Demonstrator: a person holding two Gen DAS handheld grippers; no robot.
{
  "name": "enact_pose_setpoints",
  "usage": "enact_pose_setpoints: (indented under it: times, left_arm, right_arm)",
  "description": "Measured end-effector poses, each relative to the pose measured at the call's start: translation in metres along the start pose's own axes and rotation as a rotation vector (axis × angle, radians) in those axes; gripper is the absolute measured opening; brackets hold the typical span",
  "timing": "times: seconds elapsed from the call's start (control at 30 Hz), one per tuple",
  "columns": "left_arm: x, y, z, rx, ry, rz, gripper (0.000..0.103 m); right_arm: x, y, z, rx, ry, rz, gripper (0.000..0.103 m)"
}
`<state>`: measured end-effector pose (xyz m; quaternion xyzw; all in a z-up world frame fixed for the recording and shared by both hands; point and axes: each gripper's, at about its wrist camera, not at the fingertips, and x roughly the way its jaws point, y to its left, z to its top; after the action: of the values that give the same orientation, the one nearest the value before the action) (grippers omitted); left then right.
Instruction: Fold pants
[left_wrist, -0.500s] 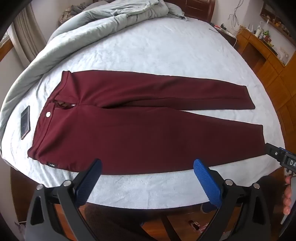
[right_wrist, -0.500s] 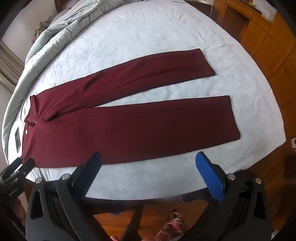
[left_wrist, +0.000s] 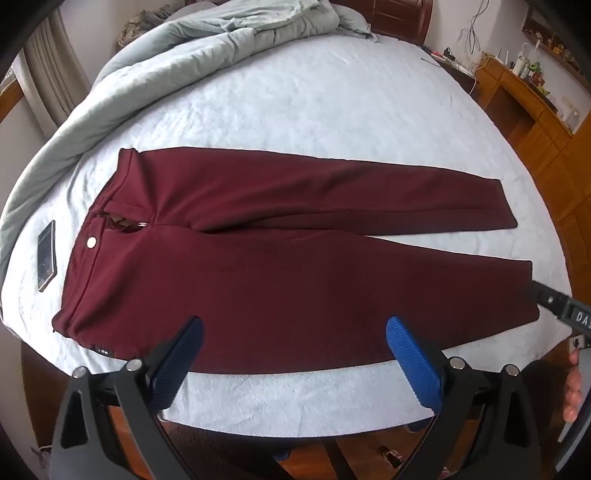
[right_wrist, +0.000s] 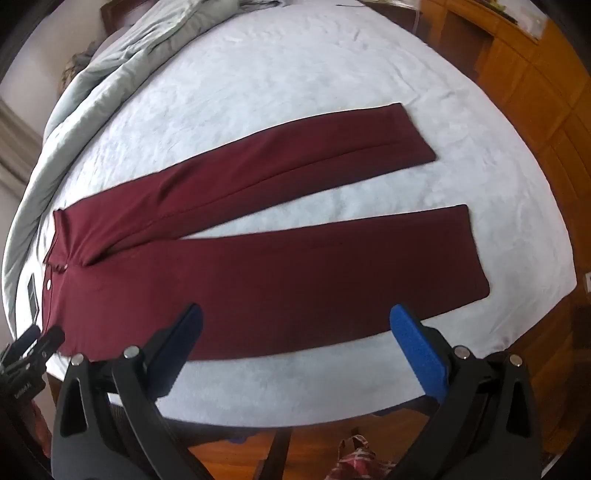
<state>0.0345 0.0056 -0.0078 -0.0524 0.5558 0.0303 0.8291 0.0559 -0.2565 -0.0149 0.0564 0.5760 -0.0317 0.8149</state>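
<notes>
Left wrist view: maroon pants (left_wrist: 295, 258) lie flat on the pale blue bedspread (left_wrist: 314, 103), waistband toward 9 o'clock, leg hems toward 3 o'clock.
Pants layout: two legs spread in a narrow V, the far leg angled toward 2 o'clock, the near leg along the bed's front edge; fly open, a pale button (left_wrist: 91, 242) on the waistband.
Left gripper (left_wrist: 295, 363): jaws spread wide, holding nothing, hanging at 6 o'clock above the near edge of the pants near the hip.
Right gripper (right_wrist: 295, 360): jaws spread wide, holding nothing, poised over the near leg's lower edge; its black body also pokes in at 4 o'clock of the left view.
Phone (left_wrist: 47, 254): dark, flat on the bedspread at 9 o'clock, just beside the waistband, apart from it.
Duvet (left_wrist: 207, 40): grey-green, bunched along the bed from 9 to 12 o'clock.
Wooden cabinets (right_wrist: 517, 81): at 2 o'clock, beyond the bed.
</notes>
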Motion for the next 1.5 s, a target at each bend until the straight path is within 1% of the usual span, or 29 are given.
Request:
enact_pose_setpoints:
  times: [0.13,0.3,0.57,1.5]
  left_arm:
    - [0.007,0.001,0.001,0.008,0.011,0.0,0.099]
    - [0.01,0.0,0.004,0.003,0.01,-0.004,0.099]
    - [0.011,-0.002,0.008,0.01,0.002,-0.015,0.099]
    - [0.012,-0.007,0.01,0.014,0.005,-0.023,0.099]
  right_arm:
    - [0.007,-0.011,0.004,0.031,0.009,-0.012,0.1]
    - [0.009,-0.007,0.002,0.005,0.005,-0.03,0.1]
    - [0.01,-0.001,0.001,-0.046,-0.007,-0.035,0.1]
    - [0.009,0.005,0.003,-0.067,-0.008,-0.039,0.1]
